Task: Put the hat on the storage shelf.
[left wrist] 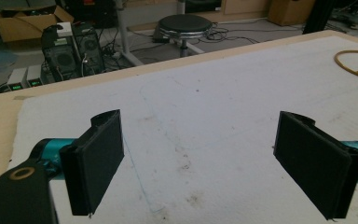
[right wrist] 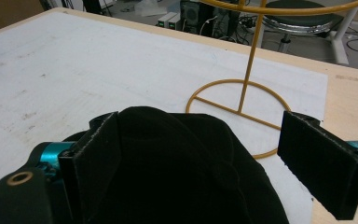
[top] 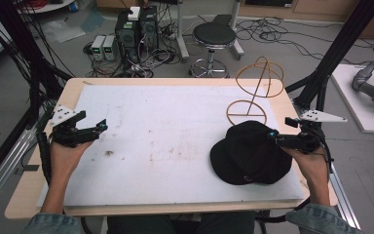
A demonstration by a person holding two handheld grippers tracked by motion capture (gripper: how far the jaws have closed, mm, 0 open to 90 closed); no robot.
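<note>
The black bucket hat [top: 251, 153] is seen lying crown-up on the white mat [top: 165, 146] at the right of the table, just in front of the ring base of the yellow wire hat stand [top: 253, 92], so the work of getting it onto the stand is judged barely begun, with gripping, lifting and setting over the wire dome all left. The right gripper [top: 274, 136] is held over the hat's right side with its jaws spread wide about the crown, nothing yet pinched. The left gripper [top: 102, 126] is kept well apart at the left edge, jaws spread and empty.
</note>
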